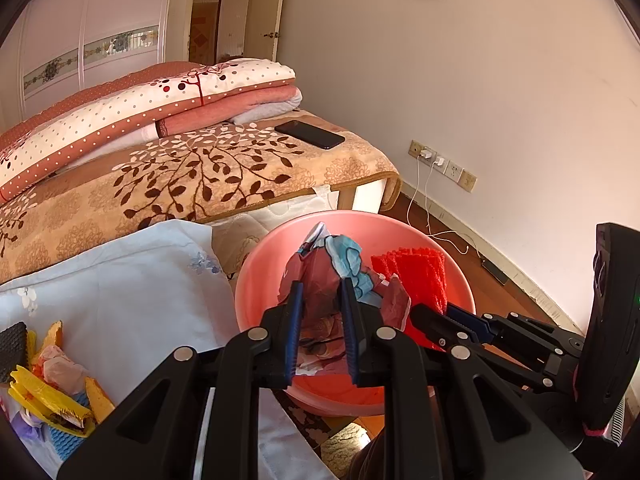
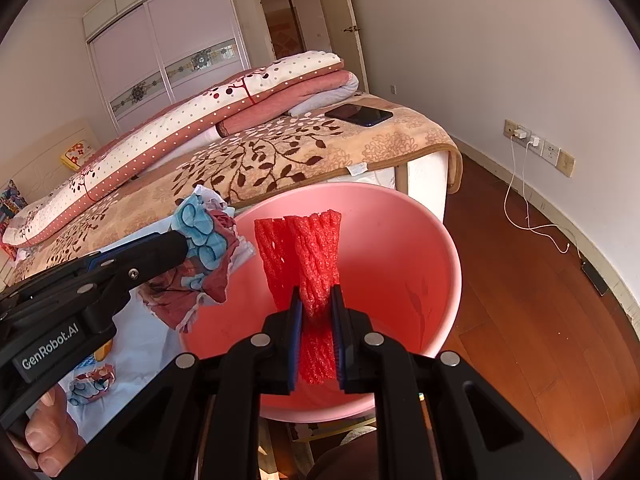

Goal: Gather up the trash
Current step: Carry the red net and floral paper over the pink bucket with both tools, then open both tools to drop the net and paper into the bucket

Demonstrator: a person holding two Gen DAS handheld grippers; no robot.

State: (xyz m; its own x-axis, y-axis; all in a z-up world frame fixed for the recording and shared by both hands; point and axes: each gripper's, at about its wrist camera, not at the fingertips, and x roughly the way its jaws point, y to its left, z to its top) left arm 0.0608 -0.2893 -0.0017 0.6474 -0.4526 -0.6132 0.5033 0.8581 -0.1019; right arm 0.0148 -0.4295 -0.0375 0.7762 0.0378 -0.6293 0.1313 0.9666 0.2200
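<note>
A pink plastic basin (image 1: pixel 460 276) (image 2: pixel 400 240) stands at the bed's foot. My left gripper (image 1: pixel 322 292) is shut on a crumpled printed wrapper (image 1: pixel 340 256) (image 2: pixel 204 240), red and blue, held over the basin's left rim. My right gripper (image 2: pixel 316 300) is shut on a red foam net sleeve (image 2: pixel 312 248) (image 1: pixel 420 272), which hangs above the inside of the basin. In the left wrist view the right gripper (image 1: pixel 416 312) comes in from the right. In the right wrist view the left gripper (image 2: pixel 182 246) reaches in from the left, with a hand (image 2: pixel 44 432) behind it.
More scraps (image 1: pixel 56 392) lie on a pale blue cloth (image 1: pixel 132 280) at the lower left: yellow pieces, tissue, a blue mesh bit. Another printed wrapper (image 2: pixel 92 384) lies on the cloth. A black phone (image 1: pixel 310 134) rests on the bed's blanket. Charger cables (image 2: pixel 516 200) trail across the wooden floor.
</note>
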